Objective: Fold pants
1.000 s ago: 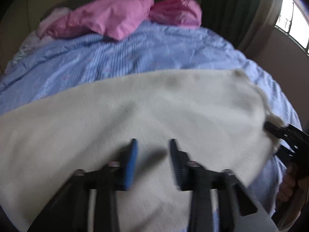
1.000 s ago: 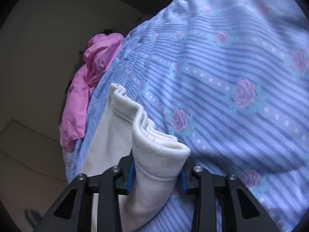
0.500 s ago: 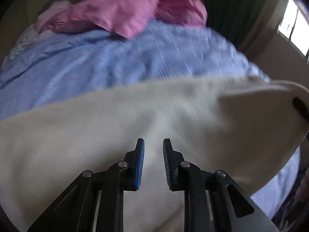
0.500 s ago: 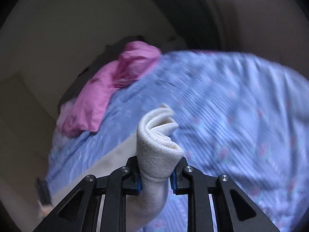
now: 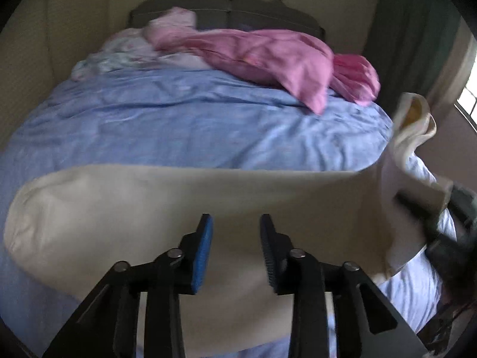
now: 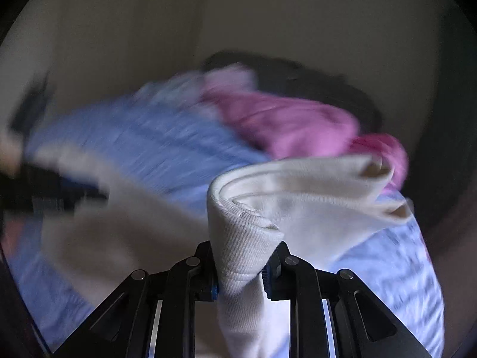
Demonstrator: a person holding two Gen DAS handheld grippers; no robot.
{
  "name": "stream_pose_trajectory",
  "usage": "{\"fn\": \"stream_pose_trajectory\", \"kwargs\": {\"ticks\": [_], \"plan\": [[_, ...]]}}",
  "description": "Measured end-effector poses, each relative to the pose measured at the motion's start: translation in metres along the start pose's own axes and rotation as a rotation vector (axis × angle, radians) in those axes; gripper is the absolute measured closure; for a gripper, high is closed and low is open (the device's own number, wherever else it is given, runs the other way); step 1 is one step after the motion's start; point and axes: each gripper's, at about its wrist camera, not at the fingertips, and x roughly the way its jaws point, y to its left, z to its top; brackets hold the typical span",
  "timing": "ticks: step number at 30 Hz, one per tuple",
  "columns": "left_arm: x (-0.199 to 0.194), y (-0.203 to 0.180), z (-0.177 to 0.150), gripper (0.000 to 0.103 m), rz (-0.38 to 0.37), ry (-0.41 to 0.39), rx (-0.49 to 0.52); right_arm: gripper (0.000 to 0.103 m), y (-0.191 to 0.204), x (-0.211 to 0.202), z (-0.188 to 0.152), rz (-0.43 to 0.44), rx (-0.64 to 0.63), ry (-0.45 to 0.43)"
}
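Note:
The cream pants (image 5: 143, 208) lie across the near part of the bed. My left gripper (image 5: 236, 253) is open and empty, hovering just above the pants' middle. My right gripper (image 6: 242, 271) is shut on the ribbed end of the pants (image 6: 238, 238) and holds it lifted off the bed. In the left wrist view that lifted end (image 5: 411, 137) rises at the far right, with the right gripper (image 5: 429, 214) blurred below it. The left gripper (image 6: 56, 191) shows blurred at the left of the right wrist view.
A blue striped floral duvet (image 5: 193, 119) covers the bed. Pink pillows (image 5: 268, 56) and pale crumpled bedding (image 5: 125, 47) lie at the head, before a dark headboard (image 5: 226, 9). A dark green curtain (image 5: 417, 29) and a window stand at the right.
My right gripper has raised the pants' end and swung toward the head of the bed. My left gripper narrowed, then widened again, staying over the pants' middle.

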Motion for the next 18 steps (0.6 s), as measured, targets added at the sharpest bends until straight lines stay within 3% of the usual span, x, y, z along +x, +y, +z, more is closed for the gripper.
{"fn": "stream_pose_trajectory", "kwargs": {"ticks": [5, 9, 13, 16, 17, 18], "plan": [[0.002, 0.044, -0.022, 0.068, 0.049, 0.043, -0.041, 0.081, 0.095, 0.045, -0.013, 0.096, -0.19, 0.144], [0.008, 0.059, -0.032, 0.068, 0.068, 0.069, -0.046, 0.08, 0.129, 0.067, -0.031, 0.126, -0.227, 0.229], [0.015, 0.062, -0.039, 0.057, 0.056, 0.095, -0.03, 0.079, 0.149, 0.074, -0.046, 0.108, -0.265, 0.263], [0.02, 0.051, -0.038, 0.056, 0.038, 0.098, 0.012, 0.066, 0.163, 0.07, -0.052, 0.103, -0.322, 0.253], [0.02, 0.048, -0.036, 0.056, 0.034, 0.095, 0.022, 0.051, 0.17, 0.06, -0.055, 0.127, -0.348, 0.223], [0.019, 0.044, -0.035, 0.054, 0.028, 0.086, 0.038, 0.042, 0.171, 0.053, -0.053, 0.146, -0.358, 0.205]]}}
